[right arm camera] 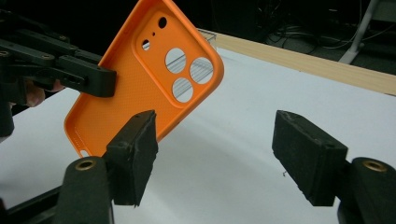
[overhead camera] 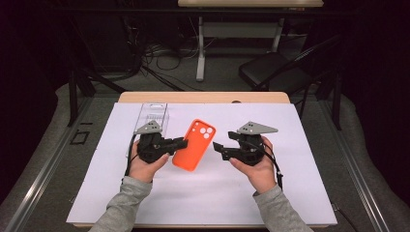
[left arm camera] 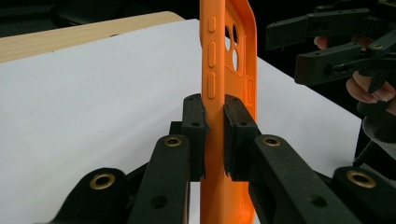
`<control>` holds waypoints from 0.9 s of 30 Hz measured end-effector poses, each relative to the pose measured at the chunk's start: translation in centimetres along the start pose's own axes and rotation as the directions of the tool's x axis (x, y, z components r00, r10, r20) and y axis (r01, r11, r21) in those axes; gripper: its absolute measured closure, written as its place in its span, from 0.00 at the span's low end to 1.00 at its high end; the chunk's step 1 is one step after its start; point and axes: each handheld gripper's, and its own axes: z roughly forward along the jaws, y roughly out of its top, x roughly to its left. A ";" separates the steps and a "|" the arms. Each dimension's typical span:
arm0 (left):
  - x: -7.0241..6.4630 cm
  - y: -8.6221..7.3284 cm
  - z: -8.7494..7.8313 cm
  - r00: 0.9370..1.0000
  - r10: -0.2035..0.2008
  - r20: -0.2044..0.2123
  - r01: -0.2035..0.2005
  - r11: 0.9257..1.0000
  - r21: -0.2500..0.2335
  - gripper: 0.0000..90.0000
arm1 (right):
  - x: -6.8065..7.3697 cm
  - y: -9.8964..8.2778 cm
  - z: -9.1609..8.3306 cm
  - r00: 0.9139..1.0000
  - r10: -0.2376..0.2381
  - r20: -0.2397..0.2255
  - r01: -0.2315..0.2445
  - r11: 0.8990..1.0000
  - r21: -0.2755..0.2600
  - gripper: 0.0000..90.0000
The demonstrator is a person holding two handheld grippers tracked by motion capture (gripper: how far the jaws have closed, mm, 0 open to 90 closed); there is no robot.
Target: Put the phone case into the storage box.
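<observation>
Orange phone case (overhead camera: 195, 145) hangs above the desk (overhead camera: 300, 193), your left gripper (left arm camera: 215, 135) pinching its edge so the back faces right. Your right gripper (right arm camera: 219, 158) waits nearby, jaws spread and empty, ready to take the free side.

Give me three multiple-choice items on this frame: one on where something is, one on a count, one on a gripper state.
1. Where is the orange phone case?
A. Lying inside the clear box
B. Held above the white sheet between the two grippers
C. On the floor by the chair

2. How many large round camera holes does the case have?
A. One
B. Three
C. Five

3. How does the right gripper stand?
A. Open, nothing between its pads
B. Shut on the case
C. Shut on the clear box

Answers:
1. B: the high view shows the case raised over the white sheet, clamped by the left gripper.
2. B: the right gripper view shows three large round holes, beside smaller ones.
3. A: its pads stand wide apart with only sheet behind them, the case off to the side.
</observation>
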 end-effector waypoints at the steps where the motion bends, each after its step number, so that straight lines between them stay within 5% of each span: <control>1: 0.0 0.0 0.0 1.000 0.001 -0.001 -0.001 1.000 -0.005 0.90 | 0.0 -0.1 0.0 1.000 0.009 -0.003 -0.009 1.000 -0.001 0.33; 17: -0.2 -0.3 0.2 1.000 -0.007 0.002 0.007 1.000 -0.030 0.90 | -0.4 -0.5 0.1 0.988 0.114 -0.103 -0.114 0.993 0.008 0.29; 27: -0.3 -0.4 0.3 1.000 -0.014 0.010 0.014 0.999 -0.037 0.90 | -0.3 -0.8 0.4 0.981 0.135 -0.137 -0.136 0.991 0.006 0.29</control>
